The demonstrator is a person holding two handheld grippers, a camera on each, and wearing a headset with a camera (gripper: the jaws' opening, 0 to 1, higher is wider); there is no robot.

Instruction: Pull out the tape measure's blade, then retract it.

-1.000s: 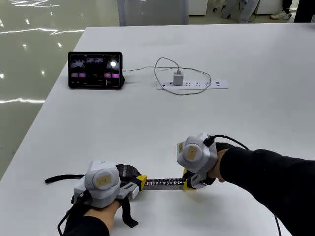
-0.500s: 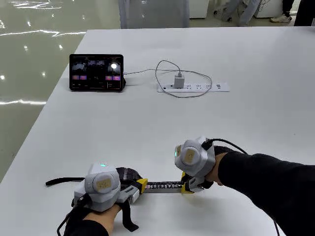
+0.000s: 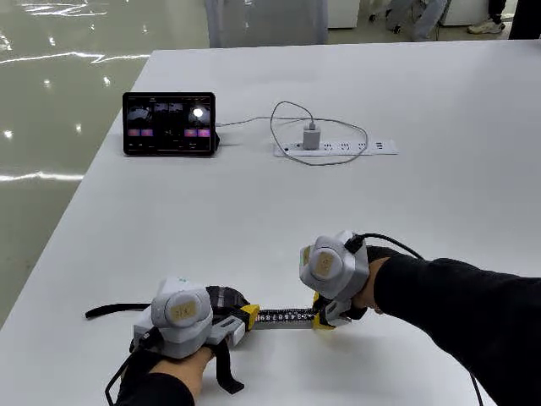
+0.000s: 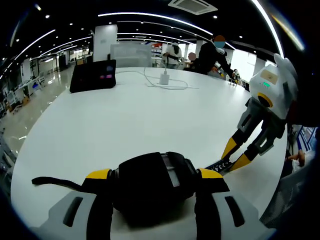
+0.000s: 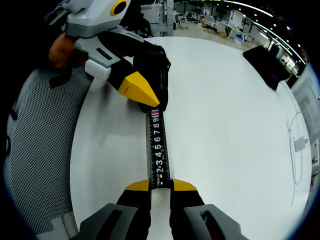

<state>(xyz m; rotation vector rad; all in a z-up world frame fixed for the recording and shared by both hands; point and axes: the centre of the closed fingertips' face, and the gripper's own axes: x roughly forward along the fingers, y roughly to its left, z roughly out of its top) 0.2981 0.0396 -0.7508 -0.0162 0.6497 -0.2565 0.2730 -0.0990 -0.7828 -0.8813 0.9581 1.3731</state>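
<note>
Right gripper view: black, white-numbered blade (image 5: pixel 158 150)

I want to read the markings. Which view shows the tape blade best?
The right gripper view: the blade runs straight from the right gripper, numerals legible. The head view shows it small; the left gripper view, a sliver past the case.

Black tape measure (image 4: pixel 152 187); blade (image 5: pixel 156 150) out — short.

The right tool (image 5: pixel 161 187) pinches the blade (image 5: pixel 156 145) by its end. Straight ahead, the blade runs over the white counter (image 5: pixel 225 120) into the black tape measure case (image 5: pixel 155 57), clamped by the left tool (image 5: pixel 150 80).
</note>
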